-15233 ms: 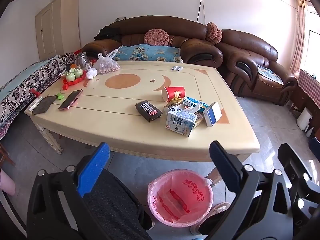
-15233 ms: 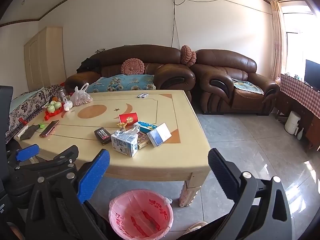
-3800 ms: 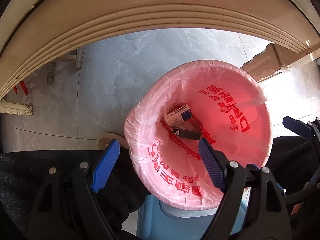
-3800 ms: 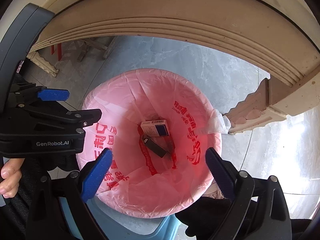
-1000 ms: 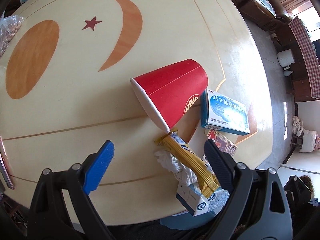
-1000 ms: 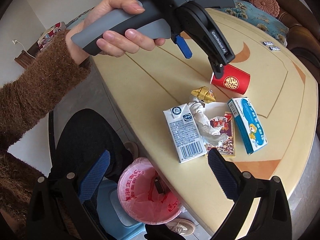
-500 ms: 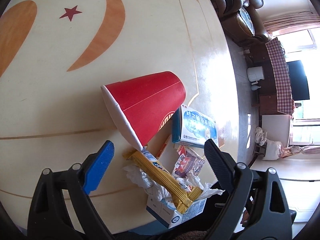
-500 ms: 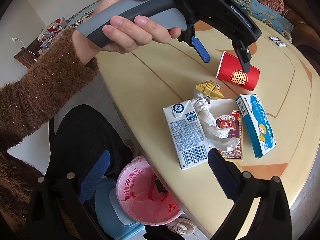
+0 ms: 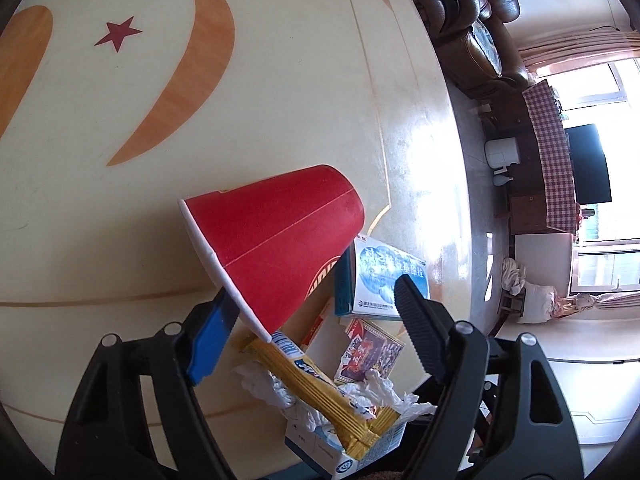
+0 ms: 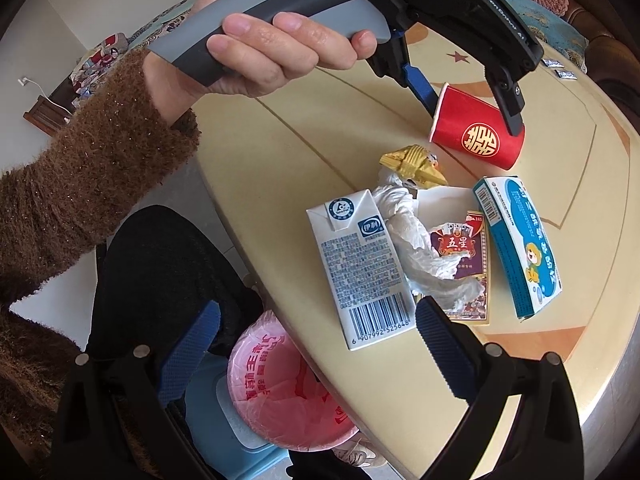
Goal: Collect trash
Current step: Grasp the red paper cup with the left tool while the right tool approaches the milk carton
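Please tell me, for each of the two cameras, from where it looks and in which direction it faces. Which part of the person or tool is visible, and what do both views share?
Left wrist: on the left gripper, close above the table, looking down at the tipped red cup; only its own fingers show.
Right wrist: on the right gripper, higher at the table's edge, looking down at the trash pile and pink bin; the left hand and sleeve show.
Shared: red cup, milk carton, blue box, yellow wrapper.

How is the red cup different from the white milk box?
The red cup is round and tapered; the milk box is flat-sided and rectangular. The cup sits between the left gripper fingers; the milk box lies untouched, nearer the table edge. Both lie on their sides.
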The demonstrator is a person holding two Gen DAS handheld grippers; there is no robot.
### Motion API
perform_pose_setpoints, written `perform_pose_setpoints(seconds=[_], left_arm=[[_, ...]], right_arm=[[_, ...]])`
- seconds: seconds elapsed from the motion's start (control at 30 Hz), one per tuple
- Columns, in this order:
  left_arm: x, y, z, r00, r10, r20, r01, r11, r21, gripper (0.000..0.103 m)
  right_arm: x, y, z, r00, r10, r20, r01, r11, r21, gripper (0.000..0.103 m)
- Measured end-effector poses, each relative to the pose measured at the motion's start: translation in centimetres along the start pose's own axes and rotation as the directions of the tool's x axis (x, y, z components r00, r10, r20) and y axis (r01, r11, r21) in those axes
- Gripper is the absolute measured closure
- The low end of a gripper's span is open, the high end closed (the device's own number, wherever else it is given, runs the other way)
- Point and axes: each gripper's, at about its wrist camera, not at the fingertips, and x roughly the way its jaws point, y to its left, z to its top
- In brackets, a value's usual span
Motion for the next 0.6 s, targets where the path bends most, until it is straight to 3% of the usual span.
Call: perform_pose_setpoints(seconds=[0.27, 0.47, 0.6], left_arm=[[1.0, 0.2, 1.0, 1.0, -0.005, -0.019, 0.005, 1.0, -0.016, 0.042], [1.2, 1.0, 1.0, 1.0, -0.006, -0.023, 0.005, 0.999, -0.035, 0.054], [1.7, 1.0, 1.1, 0.999, -0.012, -0.035, 0.01, 0.999, -0.038, 0.06]], right_arm=[[0.8, -0.3, 0.5, 1.0, -0.009, -0.004, 0.009, 1.0, -0.007, 0.008], [1.6, -0.7, 0.6, 1.0, -0.025, -0.005, 0.025, 1.0, 0.013, 0.024], [2.1, -1.1, 0.7, 1.0, -0.029, -0.01, 0.029, 0.999, 0.028, 0.045]])
